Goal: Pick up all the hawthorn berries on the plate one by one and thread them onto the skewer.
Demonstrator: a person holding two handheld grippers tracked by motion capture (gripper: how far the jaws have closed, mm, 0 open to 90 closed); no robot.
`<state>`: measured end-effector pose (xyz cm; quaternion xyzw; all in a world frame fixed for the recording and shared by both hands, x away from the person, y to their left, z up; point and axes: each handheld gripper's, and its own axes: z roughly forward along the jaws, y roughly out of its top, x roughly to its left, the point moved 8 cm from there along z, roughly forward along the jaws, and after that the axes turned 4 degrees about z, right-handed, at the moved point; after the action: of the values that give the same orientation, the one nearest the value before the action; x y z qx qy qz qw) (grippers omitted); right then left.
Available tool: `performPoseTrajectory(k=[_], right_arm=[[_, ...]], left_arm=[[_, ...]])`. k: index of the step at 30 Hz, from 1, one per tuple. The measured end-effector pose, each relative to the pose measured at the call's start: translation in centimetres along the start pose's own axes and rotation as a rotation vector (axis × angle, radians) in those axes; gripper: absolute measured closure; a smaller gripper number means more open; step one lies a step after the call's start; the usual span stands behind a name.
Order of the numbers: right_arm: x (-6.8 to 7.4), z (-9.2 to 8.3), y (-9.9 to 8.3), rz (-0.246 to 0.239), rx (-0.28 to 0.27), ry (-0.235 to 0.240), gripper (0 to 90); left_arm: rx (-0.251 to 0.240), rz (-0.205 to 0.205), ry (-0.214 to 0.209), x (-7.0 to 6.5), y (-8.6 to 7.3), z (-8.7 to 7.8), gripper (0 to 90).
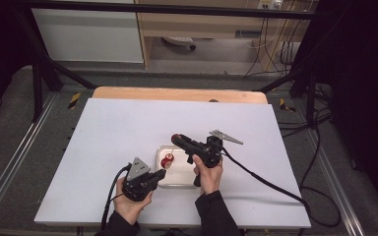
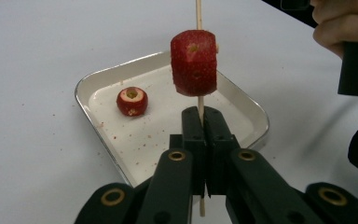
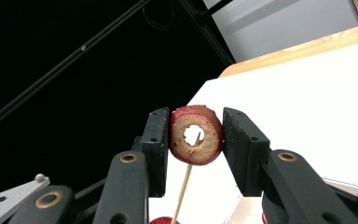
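White tabletop (image 1: 103,147), small metal tray (image 2: 98,81) near its front edge. Left tongs (image 2: 200,122) clamped tight on a thin wooden skewer (image 2: 198,14) carrying one red fruit piece (image 2: 194,63). Right tongs (image 3: 196,135) squeeze a cored fruit ring (image 3: 196,135) at the skewer tip. Another piece (image 2: 132,101) lies in the tray. Fruit looks soft, wet, easily crushed: grip its rind lightly. Skewer light, likely snaps if bent; hold low.

White table (image 1: 108,147) bears tray (image 1: 163,150) (1 only).
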<state>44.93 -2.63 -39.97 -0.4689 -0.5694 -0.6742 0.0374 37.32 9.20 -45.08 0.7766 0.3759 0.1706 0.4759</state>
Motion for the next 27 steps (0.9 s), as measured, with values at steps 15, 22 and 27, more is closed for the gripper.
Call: performPoseTrajectory(k=[15, 22, 27], right_arm=[[-0.1, -0.4, 0.6, 0.045, -0.094, 0.002, 63.4], [-0.4, -0.5, 1.3, 0.060, -0.115, 0.004, 63.3], [-0.5, -0.4, 0.7, 0.052, -0.094, 0.017, 63.3]], left_arm=[[-0.075, -0.032, 0.019, -1.1, 0.9, 0.3, 88.7], [-0.056, -0.007, 0.018, -0.7, 0.1, 0.1, 88.7], [-0.031, 0.040, 0.028, -0.5, 0.1, 0.1, 88.7]])
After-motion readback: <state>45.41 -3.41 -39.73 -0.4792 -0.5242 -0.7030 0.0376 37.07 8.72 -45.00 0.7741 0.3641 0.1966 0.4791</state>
